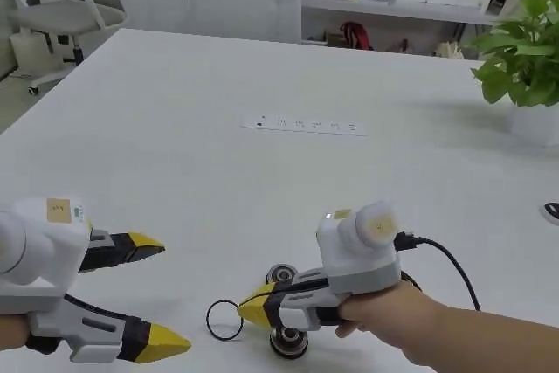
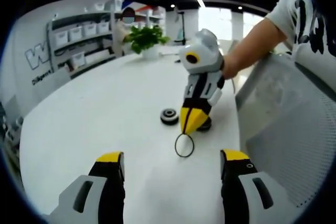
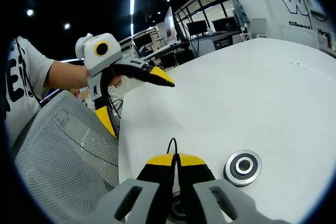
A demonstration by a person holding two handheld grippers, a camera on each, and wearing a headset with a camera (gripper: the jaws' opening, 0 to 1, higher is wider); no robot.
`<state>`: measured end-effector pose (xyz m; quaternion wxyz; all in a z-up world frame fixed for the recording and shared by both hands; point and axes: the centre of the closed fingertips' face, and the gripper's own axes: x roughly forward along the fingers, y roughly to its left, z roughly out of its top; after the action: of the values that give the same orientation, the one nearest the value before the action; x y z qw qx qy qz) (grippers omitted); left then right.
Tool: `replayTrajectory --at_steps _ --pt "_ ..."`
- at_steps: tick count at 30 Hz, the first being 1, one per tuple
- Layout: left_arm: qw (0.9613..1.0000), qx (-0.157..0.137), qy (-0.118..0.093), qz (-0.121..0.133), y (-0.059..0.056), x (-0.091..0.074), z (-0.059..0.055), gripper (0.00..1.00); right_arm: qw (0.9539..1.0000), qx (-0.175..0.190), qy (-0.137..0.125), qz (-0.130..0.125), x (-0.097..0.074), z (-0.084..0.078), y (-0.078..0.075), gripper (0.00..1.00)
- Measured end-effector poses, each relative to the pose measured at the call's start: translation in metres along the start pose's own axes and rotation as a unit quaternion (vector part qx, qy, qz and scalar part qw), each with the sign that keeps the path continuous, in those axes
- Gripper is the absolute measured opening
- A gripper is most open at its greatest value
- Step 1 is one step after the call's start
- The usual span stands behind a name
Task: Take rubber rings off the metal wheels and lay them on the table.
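Note:
My right gripper is shut on a thin black rubber ring, which hangs from its yellow tips close to the white table. One metal wheel lies just behind the jaws, and a second wheel sits under the gripper's body. In the left gripper view the rubber ring dangles from the right gripper, beside a wheel. The right gripper view has the ring edge-on above the shut tips, with a wheel to the right. My left gripper stands open and empty to the ring's left.
A white power strip lies mid-table. A potted plant stands at the far right edge. A black cable trails from the right gripper. Office chairs stand beyond the table's far side.

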<state>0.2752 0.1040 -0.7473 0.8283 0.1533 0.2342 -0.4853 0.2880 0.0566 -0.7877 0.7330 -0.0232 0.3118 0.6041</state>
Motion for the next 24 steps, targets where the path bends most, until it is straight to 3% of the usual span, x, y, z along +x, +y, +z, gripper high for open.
replayTrajectory --at_steps 8,24 --pt "1.0 0.002 0.001 0.001 0.0004 -0.0016 0.0002 0.75 0.9999 -0.011 0.0 -0.007 0.0005 0.001 -0.0007 0.0" --pt "1.0 0.003 0.001 -0.002 -0.0002 0.0007 0.0022 0.75 0.9996 -0.022 -0.009 -0.014 -0.0045 0.0059 -0.0013 0.12"
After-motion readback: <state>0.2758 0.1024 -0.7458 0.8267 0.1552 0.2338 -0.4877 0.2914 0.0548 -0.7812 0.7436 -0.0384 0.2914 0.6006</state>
